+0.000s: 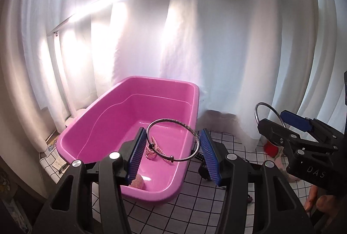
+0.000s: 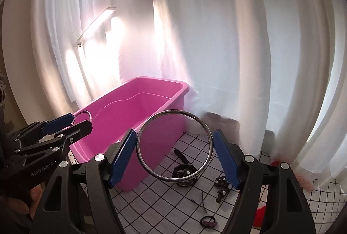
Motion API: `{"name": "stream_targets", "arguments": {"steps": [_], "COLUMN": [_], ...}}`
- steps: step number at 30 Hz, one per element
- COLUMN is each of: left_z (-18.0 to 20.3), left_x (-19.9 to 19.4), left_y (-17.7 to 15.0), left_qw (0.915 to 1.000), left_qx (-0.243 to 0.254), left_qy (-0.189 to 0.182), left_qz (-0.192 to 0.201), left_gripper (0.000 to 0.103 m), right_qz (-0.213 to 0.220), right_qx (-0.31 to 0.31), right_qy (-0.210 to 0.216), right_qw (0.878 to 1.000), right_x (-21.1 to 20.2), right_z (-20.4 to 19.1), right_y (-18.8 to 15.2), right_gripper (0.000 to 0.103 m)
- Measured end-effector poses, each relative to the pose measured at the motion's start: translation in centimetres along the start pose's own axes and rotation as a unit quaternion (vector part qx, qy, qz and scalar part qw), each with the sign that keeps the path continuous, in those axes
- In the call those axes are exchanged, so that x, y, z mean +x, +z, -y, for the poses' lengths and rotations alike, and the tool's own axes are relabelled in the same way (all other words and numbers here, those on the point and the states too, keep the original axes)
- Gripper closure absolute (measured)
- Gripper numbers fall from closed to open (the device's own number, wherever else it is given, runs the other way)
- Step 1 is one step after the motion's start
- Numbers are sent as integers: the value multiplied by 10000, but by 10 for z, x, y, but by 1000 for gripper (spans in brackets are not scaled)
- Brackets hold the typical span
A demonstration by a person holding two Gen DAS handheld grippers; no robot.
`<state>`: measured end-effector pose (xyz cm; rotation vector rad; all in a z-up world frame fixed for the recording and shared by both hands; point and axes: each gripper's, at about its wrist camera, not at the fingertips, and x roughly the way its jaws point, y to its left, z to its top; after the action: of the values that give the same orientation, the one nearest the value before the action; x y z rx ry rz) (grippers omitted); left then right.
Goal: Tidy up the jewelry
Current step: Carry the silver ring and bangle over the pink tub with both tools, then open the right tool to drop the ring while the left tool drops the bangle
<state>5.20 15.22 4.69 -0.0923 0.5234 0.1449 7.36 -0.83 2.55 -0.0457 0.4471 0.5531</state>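
Spanning the lower centre of the left wrist view, a thin silver bangle (image 1: 173, 140) is gripped across its width by the left tongs (image 1: 173, 155), above the open pink tub (image 1: 104, 123). Pink beaded jewelry (image 1: 151, 150) is seen on the tub floor, just behind the bangle in the frame. At the lower centre of the right wrist view, a thicker silver ring bangle (image 2: 174, 146) is gripped between the blue pads of the right tongs (image 2: 174, 158), which stand wider apart. Dark jewelry pieces (image 2: 184, 171) are noted on the checked table (image 2: 169, 201), lower right of the tub (image 2: 151, 117). White curtains (image 2: 216, 39) fill the background.
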Motion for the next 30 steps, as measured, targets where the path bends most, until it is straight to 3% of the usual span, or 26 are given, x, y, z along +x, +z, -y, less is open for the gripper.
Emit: {"name": "stream_targets", "arguments": {"steps": [5,13,21,30], "left_z": [-48,-107,-141,-157], "left_x": [23,61,93,130], "left_y": [22,36,24,13], "left_qw": [9997,9983,9919,9738], "left_qx": [-195,-497,-957,-1508], "left_qy": [142,275,367,440], "left_qz": [52,-137,-756,-1641], "left_gripper": [53,53,53,53], "right_qz": [-12,-499,-1379,-2376], "right_qx": [-257,-603,-617,-540], "right_qy": [250,525,809,798], "right_qw": [9994,9956,9852,9666], "right_x": [46,119,190,247], "right_z": [-35,-74,-82,-85], "right_y": [36,68,72,66], "right_gripper": [32,32,32,32]}}
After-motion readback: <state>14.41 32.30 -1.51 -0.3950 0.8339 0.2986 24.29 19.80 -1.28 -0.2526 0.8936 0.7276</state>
